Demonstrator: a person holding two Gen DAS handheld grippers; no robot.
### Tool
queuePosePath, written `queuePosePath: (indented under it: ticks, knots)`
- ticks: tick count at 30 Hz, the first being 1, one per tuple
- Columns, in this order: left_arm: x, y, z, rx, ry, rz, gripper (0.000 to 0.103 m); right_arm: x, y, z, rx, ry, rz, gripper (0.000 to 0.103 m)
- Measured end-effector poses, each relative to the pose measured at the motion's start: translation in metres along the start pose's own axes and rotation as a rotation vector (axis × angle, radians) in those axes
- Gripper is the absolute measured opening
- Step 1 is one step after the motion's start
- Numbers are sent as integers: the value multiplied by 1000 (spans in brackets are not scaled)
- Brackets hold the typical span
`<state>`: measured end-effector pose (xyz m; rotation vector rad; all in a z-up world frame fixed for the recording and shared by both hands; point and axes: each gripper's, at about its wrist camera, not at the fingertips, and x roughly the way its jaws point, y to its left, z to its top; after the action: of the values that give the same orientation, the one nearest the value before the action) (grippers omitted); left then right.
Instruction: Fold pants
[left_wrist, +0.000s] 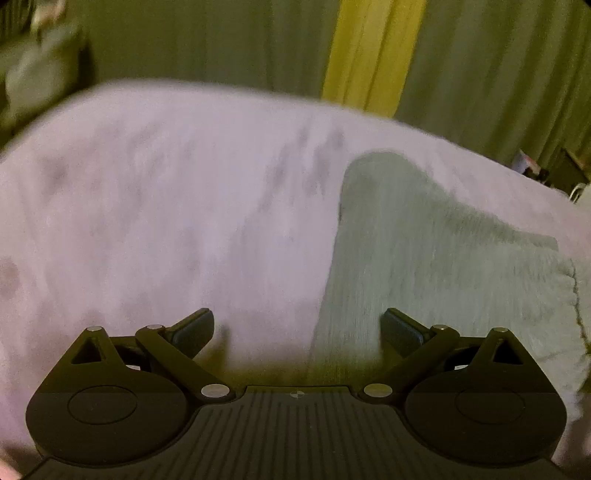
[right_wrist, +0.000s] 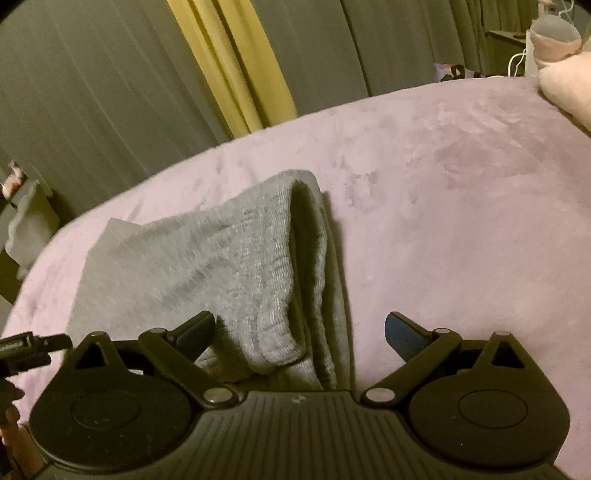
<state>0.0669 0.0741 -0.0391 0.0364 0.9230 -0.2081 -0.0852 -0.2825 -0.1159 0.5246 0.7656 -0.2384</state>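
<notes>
Lavender blanket (right_wrist: 461, 221) covers the bed, where we see the gray pants (right_wrist: 229, 258) lying folded. Our right gripper (right_wrist: 299, 332) hovers low over their near end, jaws spread; our left gripper (left_wrist: 297, 328), apparently beside their edge, likewise gapes empty.

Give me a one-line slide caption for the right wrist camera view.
Open right gripper poised over folded grey pants on a lilac blanket.

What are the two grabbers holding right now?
Nothing. The left gripper and right gripper are both open, just above the gray pants on the bed.
</notes>
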Motion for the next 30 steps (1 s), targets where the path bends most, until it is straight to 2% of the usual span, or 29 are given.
queuePosePath:
  ticks: [1,3,7,9,10,13,17,19,20,24,27,28,30]
  knots:
    - [-3,-8,4,36,-25,13,101,-3,-4,-2,11,-12,3,98]
    - [-5,-25,13,90,-42,-20,101,-5,-13,-6,48,-24,31,98]
    - [3,-59,27,113,-14,-188,101,-3,-34,-15,133,-23,63,98]
    - [16,-74,31,117,24,-237,101,-1,-41,-18,175,-11,93,98]
    - [25,-81,31,115,49,-239,101,-1,-42,-17,184,-7,98,98]
    - [45,-89,32,105,78,-145,101,1,-41,-16,159,6,101,98]
    - [48,-69,32,90,37,-101,101,7,-47,-11,167,39,133,98]
    - [56,-52,34,56,58,-58,101,18,-51,-4,186,51,144,98]
    - [61,-40,34,16,81,-80,101,20,-51,-1,192,48,146,98]
    - [76,-2,31,-165,156,-309,101,37,-52,17,221,48,184,98]
    - [91,9,34,-203,217,-452,101,59,-54,30,241,104,301,98]
    - [97,11,34,-210,247,-506,101,66,-54,32,241,124,308,98]
    - [103,14,33,-214,267,-553,102,82,-56,37,235,166,314,98]
